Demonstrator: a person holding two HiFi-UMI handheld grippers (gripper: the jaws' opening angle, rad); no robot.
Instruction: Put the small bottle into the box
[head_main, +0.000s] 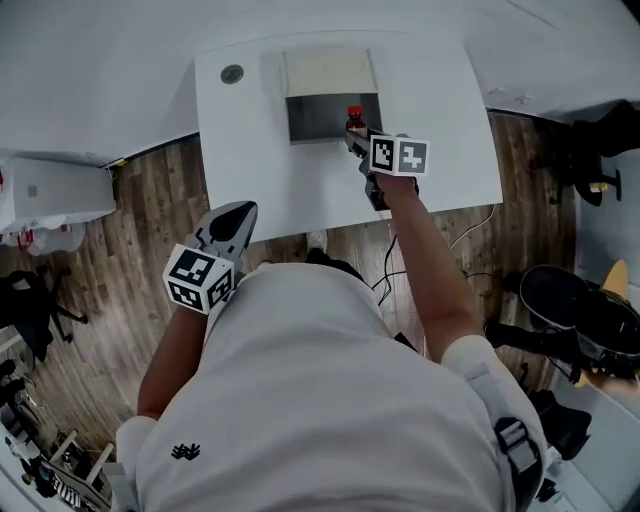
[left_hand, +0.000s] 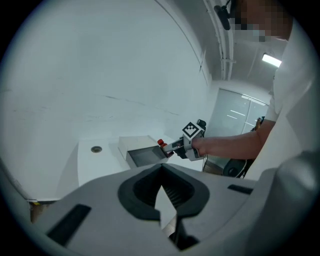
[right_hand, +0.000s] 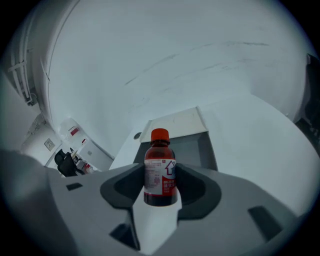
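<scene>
We show the small bottle (right_hand: 160, 167), red-capped and upright, pinched by the right gripper (right_hand: 160, 196) at the right rim of the open box (head_main: 318, 120) on the white table (head_main: 250, 160). A round grommet (head_main: 232, 73) lies to the box's left. The left gripper (left_hand: 161, 175), jaws pressed together on nothing, hangs off the table's near edge.

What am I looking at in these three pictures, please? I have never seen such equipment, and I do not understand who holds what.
There is no robot here: a person holds a two-jaw tool in each hand. One picture comes from a camera on the person's head, looking down. The other two come from cameras on the tools, looking along their jaws. On the white table stands an open box, and a small round disc lies left of it. The right gripper is shut on a small bottle with a red cap, at the box's right side. The left gripper is shut and empty, near the person's body.
</scene>
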